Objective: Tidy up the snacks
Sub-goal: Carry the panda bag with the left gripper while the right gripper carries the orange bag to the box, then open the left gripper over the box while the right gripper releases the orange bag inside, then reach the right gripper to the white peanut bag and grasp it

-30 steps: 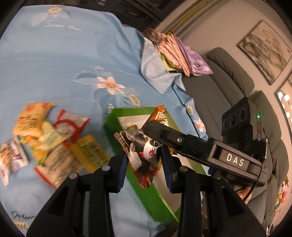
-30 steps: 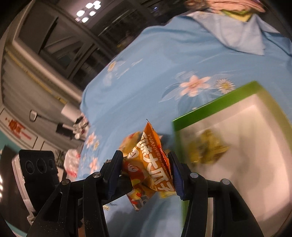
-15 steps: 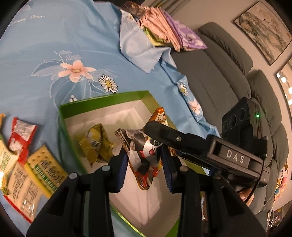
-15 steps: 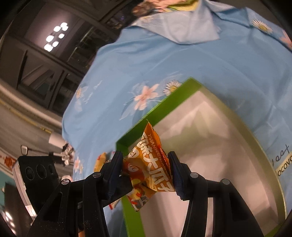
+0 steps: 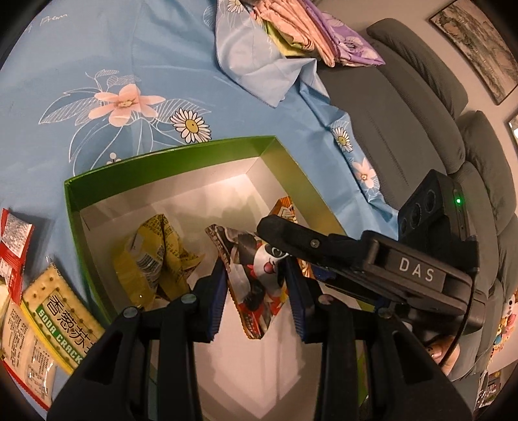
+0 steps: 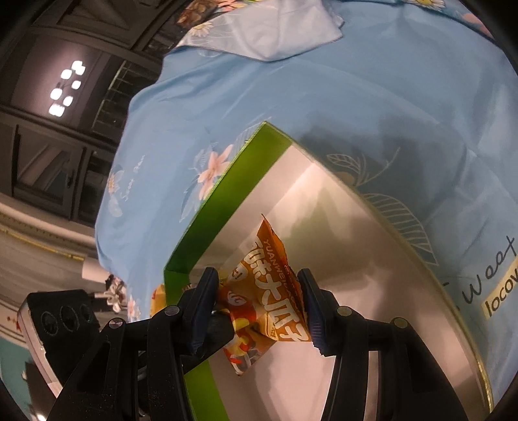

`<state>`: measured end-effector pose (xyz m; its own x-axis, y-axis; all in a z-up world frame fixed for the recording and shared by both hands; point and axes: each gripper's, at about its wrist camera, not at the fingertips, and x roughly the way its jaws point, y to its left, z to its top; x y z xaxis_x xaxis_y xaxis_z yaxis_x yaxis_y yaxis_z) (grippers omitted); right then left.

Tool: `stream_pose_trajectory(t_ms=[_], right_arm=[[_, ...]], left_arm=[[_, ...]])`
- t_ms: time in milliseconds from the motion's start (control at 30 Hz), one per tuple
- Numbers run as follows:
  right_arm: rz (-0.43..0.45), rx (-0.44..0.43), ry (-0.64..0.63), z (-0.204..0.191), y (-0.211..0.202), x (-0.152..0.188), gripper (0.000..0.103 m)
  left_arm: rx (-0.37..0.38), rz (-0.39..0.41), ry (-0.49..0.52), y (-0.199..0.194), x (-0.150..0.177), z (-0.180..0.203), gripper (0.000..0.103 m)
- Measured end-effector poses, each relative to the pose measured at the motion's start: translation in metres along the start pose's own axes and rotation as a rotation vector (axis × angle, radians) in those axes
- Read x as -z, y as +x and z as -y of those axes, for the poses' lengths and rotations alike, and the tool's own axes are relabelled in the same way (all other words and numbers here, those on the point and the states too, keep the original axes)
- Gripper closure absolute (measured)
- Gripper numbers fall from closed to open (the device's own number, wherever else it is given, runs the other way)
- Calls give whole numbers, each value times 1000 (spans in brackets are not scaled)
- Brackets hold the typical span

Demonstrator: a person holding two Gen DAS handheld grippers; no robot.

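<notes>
A green box (image 5: 77, 207) with a white inside sits on the blue floral cloth. A crumpled yellow snack packet (image 5: 155, 256) lies in it. My left gripper (image 5: 255, 291) is shut on a panda-print snack packet (image 5: 255, 275) and holds it over the inside of the box. My right gripper (image 6: 255, 304) is shut on an orange snack packet (image 6: 268, 291), also over the box (image 6: 223, 191). In the left wrist view the right gripper's body (image 5: 372, 262) crosses just behind the panda packet.
Several loose snack packets, among them a soda cracker pack (image 5: 61, 311) and a red packet (image 5: 13, 239), lie left of the box. Folded cloths (image 5: 307, 26) are stacked at the table's far end. A grey sofa (image 5: 437, 113) stands to the right.
Both grippers have carried their packets from beside the box to above its inside. The box now fills more of both views. Both grips are unchanged.
</notes>
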<state>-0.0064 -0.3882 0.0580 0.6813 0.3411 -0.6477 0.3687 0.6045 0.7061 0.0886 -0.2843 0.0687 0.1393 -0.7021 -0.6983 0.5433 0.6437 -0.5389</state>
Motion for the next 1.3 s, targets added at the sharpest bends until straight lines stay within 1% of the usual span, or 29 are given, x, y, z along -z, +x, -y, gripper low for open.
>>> stream_pose_trajectory(t_ms=[233, 467, 600, 633, 700, 767, 800, 833, 867, 900, 967, 1033, 1100, 1167, 1200, 1267, 1300], right_arm=[[3, 37, 32, 6, 2, -2, 50], [8, 60, 58, 17, 1, -3, 52], [1, 50, 117, 26, 1, -2, 52], [4, 52, 119, 25, -1, -2, 51], [18, 61, 99, 22, -6, -1, 39], [53, 51, 62, 14, -14, 1, 37], [64, 51, 40, 9, -17, 1, 35], [80, 55, 11, 2, -21, 3, 33], [93, 60, -10, -4, -24, 5, 30], [107, 60, -35, -11, -27, 7, 28], [121, 46, -95, -26, -31, 13, 27], [118, 17, -155, -46, -31, 20, 26], [106, -10, -211, -64, -28, 28, 22], [81, -34, -273, -83, -22, 37, 22], [55, -50, -311, -95, -16, 43, 22], [12, -82, -361, -113, -6, 54, 22], [-26, -110, -400, -127, 3, 62, 22]], left_arm=[[-47, -10, 10, 10, 0, 5, 68], [-57, -29, 3, 20, -3, 5, 68], [-67, -25, 12, 19, -2, 8, 68], [-70, -20, 16, 15, -2, 8, 66], [-69, 7, 20, 4, -1, 9, 61], [-61, 48, 12, -13, 0, 7, 46], [-61, 68, 5, -22, 1, 5, 42], [-68, 90, -4, -34, 3, 1, 36], [-82, 118, -13, -47, 5, -3, 32], [-95, 145, -22, -59, 9, -8, 30], [-135, 207, -60, -88, 20, -22, 21], [-189, 257, -107, -116, 31, -42, 19], [-269, 301, -168, -143, 46, -65, 18], [-364, 348, -247, -172, 66, -93, 15], [-400, 366, -282, -184, 74, -105, 14], [-460, 393, -364, -209, 93, -133, 14], [-478, 410, -407, -220, 103, -146, 14]])
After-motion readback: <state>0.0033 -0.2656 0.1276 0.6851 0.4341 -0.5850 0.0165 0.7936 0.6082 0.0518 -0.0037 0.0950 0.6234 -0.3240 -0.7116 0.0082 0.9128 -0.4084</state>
